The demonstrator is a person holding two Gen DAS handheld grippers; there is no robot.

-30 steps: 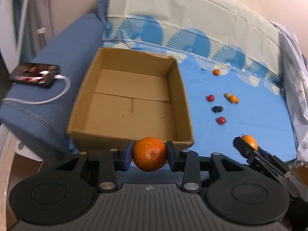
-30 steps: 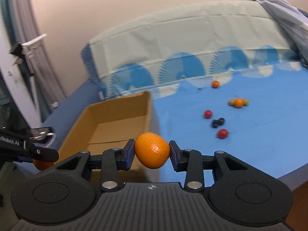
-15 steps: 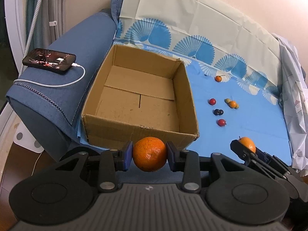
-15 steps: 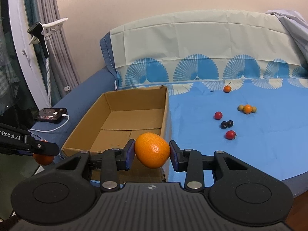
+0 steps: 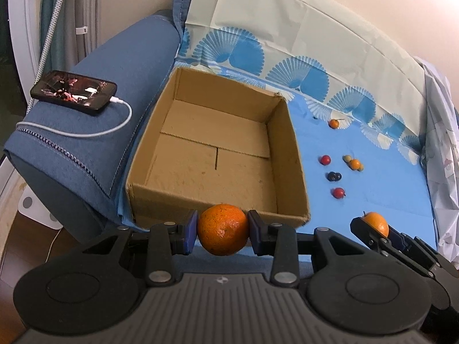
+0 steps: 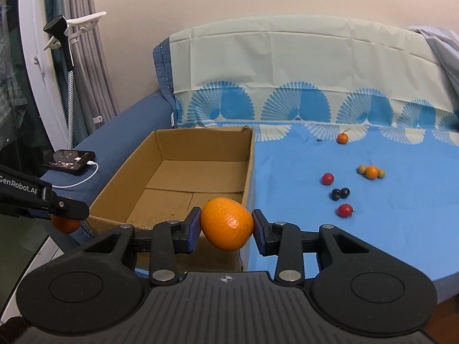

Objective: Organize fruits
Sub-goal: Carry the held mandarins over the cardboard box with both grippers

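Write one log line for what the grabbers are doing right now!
left gripper: shut on orange | right gripper: shut on tangerine | box: empty | both short of box | small fruits: loose on sheet

Two large oranges are counted, one clamped between the left gripper's [image 5: 223,229] jaws as the speckled orange [image 5: 223,230], one between the right gripper's [image 6: 226,228] jaws as the smooth orange [image 6: 227,223]. Ahead of the jaws, one cardboard box [image 5: 287,154] is seen. Ahead and right of the jaws, on the blue cloth [image 6: 401,229], are counted two small oranges [image 6: 372,172], two red fruits [image 6: 328,178], two dark berries [image 6: 340,193] and two tan berries [image 6: 362,169]. One phone [image 5: 74,91] is counted to the left.
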